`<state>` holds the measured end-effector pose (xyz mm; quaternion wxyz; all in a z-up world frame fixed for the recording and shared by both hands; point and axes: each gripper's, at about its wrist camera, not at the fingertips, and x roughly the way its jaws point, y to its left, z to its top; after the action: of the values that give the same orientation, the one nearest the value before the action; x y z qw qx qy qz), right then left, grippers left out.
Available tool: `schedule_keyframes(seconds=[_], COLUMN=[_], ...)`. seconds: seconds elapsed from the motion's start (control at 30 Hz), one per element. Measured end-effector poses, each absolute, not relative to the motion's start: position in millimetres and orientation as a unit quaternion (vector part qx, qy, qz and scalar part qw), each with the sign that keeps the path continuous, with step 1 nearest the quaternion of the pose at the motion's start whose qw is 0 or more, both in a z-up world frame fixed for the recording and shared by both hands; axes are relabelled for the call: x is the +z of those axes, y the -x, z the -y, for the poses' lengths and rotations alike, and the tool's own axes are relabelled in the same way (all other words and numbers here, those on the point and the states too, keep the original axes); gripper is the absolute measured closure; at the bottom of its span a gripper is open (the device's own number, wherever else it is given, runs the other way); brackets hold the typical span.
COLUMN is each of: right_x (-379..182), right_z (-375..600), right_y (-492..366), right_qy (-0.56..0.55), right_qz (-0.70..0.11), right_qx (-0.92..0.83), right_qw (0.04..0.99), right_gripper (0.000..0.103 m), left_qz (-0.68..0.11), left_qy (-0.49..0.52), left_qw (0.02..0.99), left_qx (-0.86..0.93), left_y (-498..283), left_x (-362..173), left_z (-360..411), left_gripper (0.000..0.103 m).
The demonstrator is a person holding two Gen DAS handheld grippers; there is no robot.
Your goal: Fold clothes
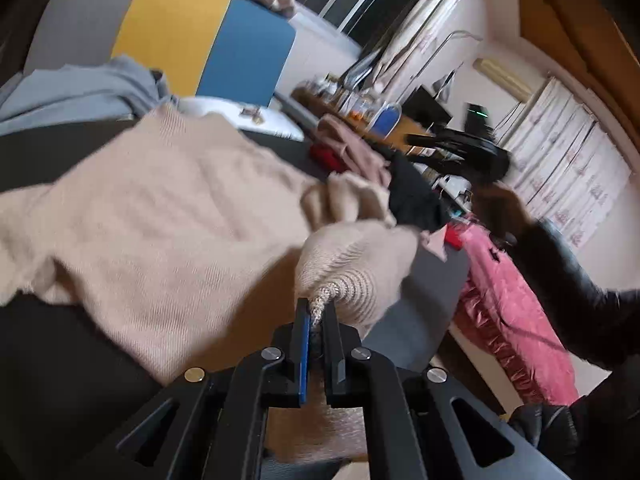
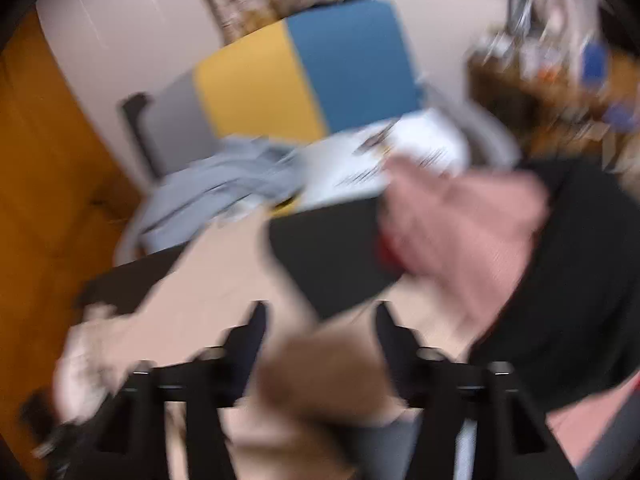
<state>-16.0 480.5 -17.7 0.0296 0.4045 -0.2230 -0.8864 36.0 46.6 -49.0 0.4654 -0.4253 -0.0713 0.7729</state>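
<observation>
Pinching a knit cuff between nearly closed jaws, the left gripper [image 1: 316, 312] holds the beige sweater [image 1: 160, 216], which spreads ahead and to its left, rumpled and partly folded at best. The right gripper [image 2: 320, 320] stands wide apart, blurred, holding nothing clearly. Pink clothes [image 2: 460, 232] lie ahead-right, unfolded.

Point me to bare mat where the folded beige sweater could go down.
Bare dark mat shows between the beige sweater and the pink garment. Another strip lies beside the grey clothes. The far-right end, pink and black garments, is crowded.
</observation>
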Motion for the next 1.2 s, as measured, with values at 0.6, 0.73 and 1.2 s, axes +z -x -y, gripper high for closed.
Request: schedule_keyframes(seconds=[0.6, 0.73, 1.2], right_x=[-131.2, -135.4, -147.0], right_z=[-460.4, -438.6, -442.4], right_y=[-19.1, -31.0, -33.1], right_qy=[-0.506, -0.536, -0.486], right_qz=[0.308, 0.254, 0.318], right_qx=[-0.802, -0.800, -0.794], right_qw=[0.082, 0.091, 0.179], right_gripper=[0.084, 0.083, 0.024], left_qz=[0.255, 0.302, 0.323], left_qy=[0.471, 0.480, 0.499], left_qw=[0.375, 0.339, 0.311], left_qx=[0.757, 0.750, 0.742], left_y=[-48.7, -60.4, -51.3], left_x=[-92.5, -106.3, -130.6], left_z=[6.6, 27.9, -17.7], left_gripper=[0.061, 0.052, 0.065])
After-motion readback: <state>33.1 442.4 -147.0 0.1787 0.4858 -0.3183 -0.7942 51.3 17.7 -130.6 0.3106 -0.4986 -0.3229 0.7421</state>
